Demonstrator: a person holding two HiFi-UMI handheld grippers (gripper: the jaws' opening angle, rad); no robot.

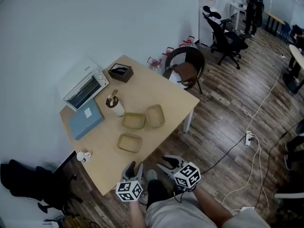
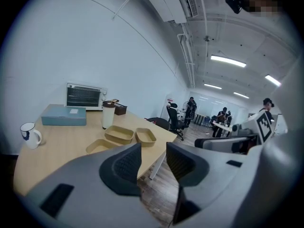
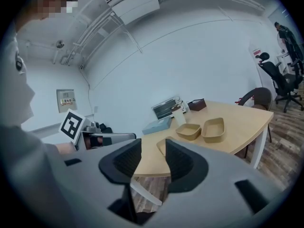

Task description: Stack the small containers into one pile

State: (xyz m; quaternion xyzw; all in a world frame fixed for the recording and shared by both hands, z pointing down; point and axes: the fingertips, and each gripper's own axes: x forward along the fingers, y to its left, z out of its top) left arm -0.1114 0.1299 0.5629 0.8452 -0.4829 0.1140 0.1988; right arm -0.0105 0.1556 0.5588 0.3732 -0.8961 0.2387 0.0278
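Observation:
Three small tan containers lie apart on the wooden table (image 1: 166, 96) in the head view: one in the middle (image 1: 133, 120), one to its right (image 1: 155, 115), one nearer the front edge (image 1: 129, 142). Both grippers hover off the table's near corner, short of all of them. My left gripper (image 1: 135, 166) is open with nothing between its jaws, and so is my right gripper (image 1: 167, 161). The left gripper view shows the containers (image 2: 118, 134) well beyond the left gripper (image 2: 153, 158). In the right gripper view they (image 3: 188, 131) sit far past the right gripper (image 3: 153, 156).
At the table's back stand a white toaster oven (image 1: 85, 87), a blue box (image 1: 86, 118), a white cup with utensils (image 1: 115, 106) and a dark box (image 1: 120, 72). A mug (image 1: 83, 156) sits at the left edge. A brown chair (image 1: 186, 68) stands behind; cables (image 1: 251, 141) cross the floor.

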